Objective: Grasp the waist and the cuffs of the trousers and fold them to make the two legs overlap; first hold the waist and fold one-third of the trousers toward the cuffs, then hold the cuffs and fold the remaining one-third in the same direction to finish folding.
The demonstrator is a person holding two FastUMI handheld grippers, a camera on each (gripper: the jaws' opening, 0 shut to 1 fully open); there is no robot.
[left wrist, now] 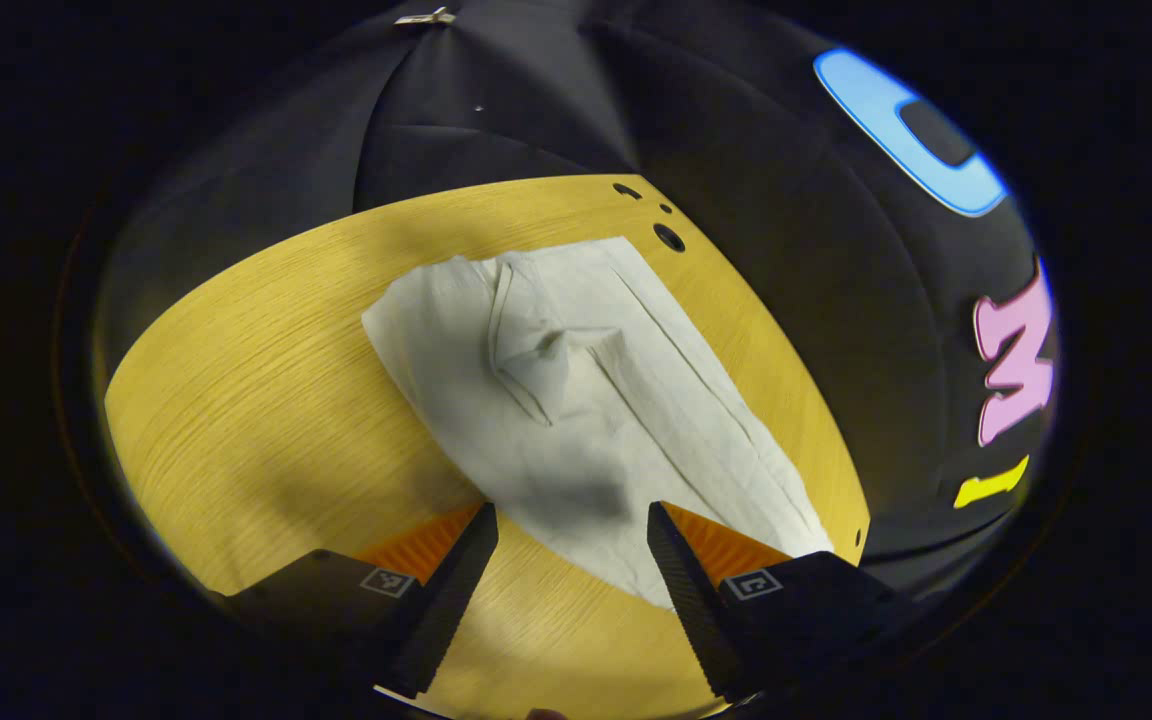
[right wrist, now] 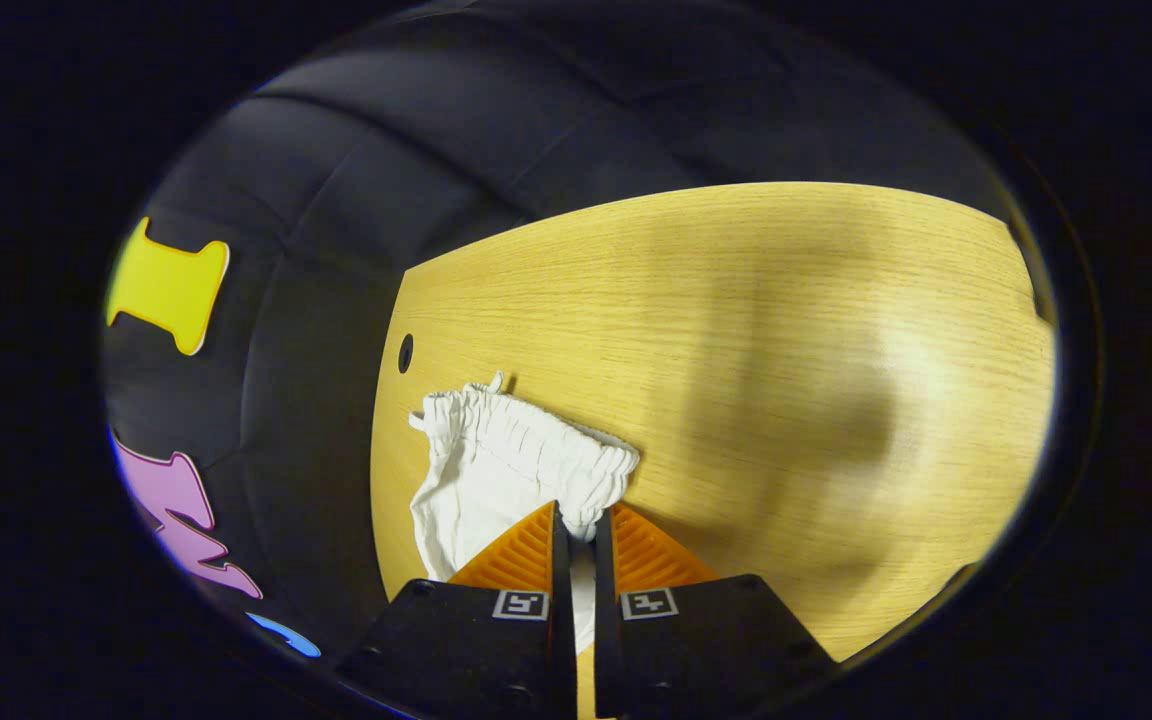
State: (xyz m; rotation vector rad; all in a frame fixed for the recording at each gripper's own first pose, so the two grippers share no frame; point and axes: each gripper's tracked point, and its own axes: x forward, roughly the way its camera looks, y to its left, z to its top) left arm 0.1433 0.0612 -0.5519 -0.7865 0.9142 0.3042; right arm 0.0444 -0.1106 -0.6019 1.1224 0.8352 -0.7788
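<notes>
White trousers lie rumpled across the wooden table in the left gripper view, with a fold bunched up near their middle. My left gripper hovers open over their near edge, a finger on each side and nothing held between them. In the right gripper view the gathered elastic waist with a small drawstring end lies near the table's left edge. My right gripper is shut on the trousers' cloth just below the waistband, and white fabric shows between its fingers.
Small dark holes mark the tabletop's far corner in the left gripper view, and one hole sits near the waist in the right gripper view. Bare wood stretches wide to the right of the waist. Black cloth walls surround the table.
</notes>
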